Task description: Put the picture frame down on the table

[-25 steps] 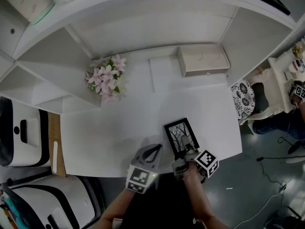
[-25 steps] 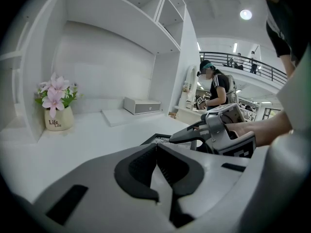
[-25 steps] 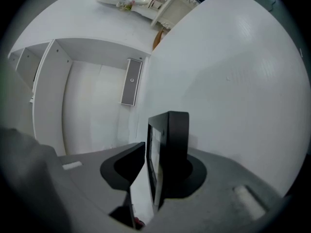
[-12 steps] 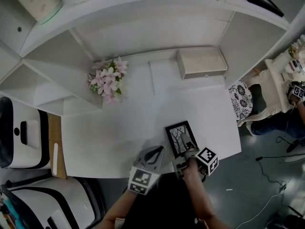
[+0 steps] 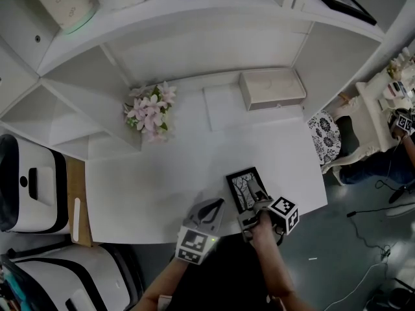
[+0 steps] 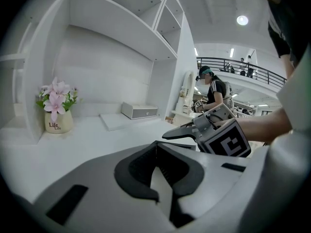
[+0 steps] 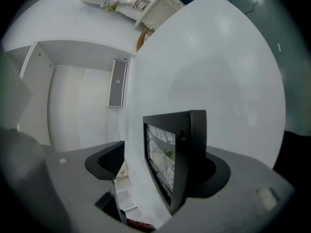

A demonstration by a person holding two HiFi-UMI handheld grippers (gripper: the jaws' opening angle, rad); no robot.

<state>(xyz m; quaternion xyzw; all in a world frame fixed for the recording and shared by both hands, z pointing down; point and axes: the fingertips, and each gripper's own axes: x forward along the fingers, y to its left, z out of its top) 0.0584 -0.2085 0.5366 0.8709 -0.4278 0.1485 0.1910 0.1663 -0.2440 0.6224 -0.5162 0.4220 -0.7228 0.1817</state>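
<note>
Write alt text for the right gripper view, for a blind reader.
A black picture frame holding a tree picture sits between the right tongs, whose jaws have just been opening; one jaw stands clear of it. Beyond lie the white table and a white box.

Worktop (image 5: 162, 180): white, beneath the right tongs (image 5: 253, 192)
Shelving (image 5: 194, 18): white, beyond the right tongs
Floor (image 5: 337, 238): dark grey, right of the right tongs
Ceiling lamp (image 6: 242, 20): round, lit
</note>
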